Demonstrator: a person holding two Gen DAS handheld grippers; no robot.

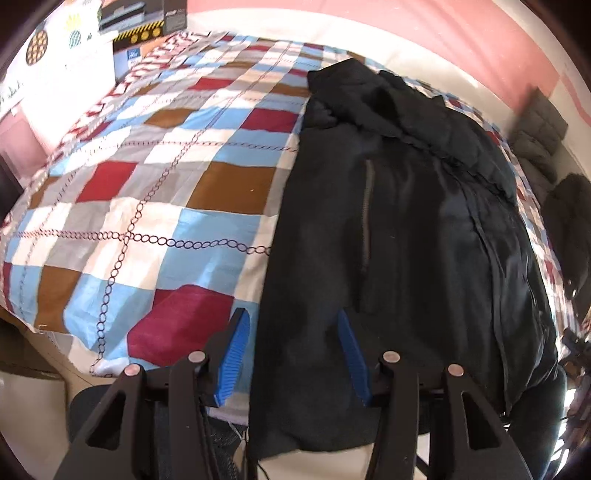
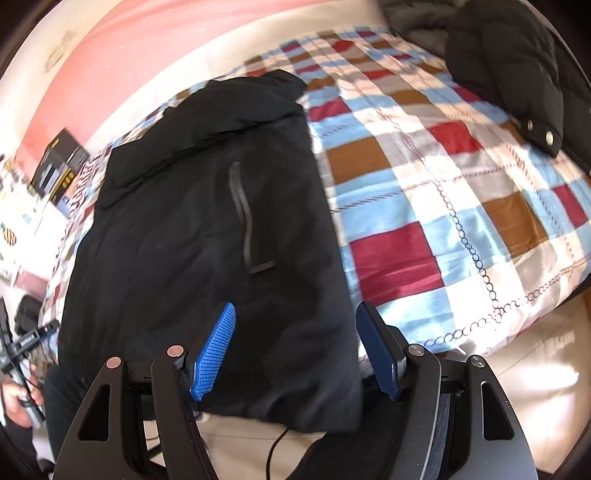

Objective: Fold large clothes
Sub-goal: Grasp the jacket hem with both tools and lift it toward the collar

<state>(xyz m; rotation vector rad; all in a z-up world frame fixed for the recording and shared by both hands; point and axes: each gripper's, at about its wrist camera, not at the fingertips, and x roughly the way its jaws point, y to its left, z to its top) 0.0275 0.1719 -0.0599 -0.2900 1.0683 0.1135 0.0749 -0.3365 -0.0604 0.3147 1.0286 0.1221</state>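
Observation:
A large black jacket (image 1: 399, 229) lies lengthwise on a checked bed, hem hanging over the near edge; it also shows in the right wrist view (image 2: 207, 221). Its sleeves look folded in and a zip pocket faces up. My left gripper (image 1: 293, 321) is open, its blue fingers (image 1: 236, 354) straddling the hem's left corner. My right gripper (image 2: 295, 314) is open, its blue fingers (image 2: 216, 350) straddling the hem's right part. Neither grips the cloth.
The checked quilt (image 1: 155, 184) covers the bed. Boxes (image 1: 147, 26) stand at the far left corner. Another dark padded coat (image 2: 509, 74) lies at the bed's far right. A pink and white wall is behind. A cable (image 2: 277, 443) hangs below the hem.

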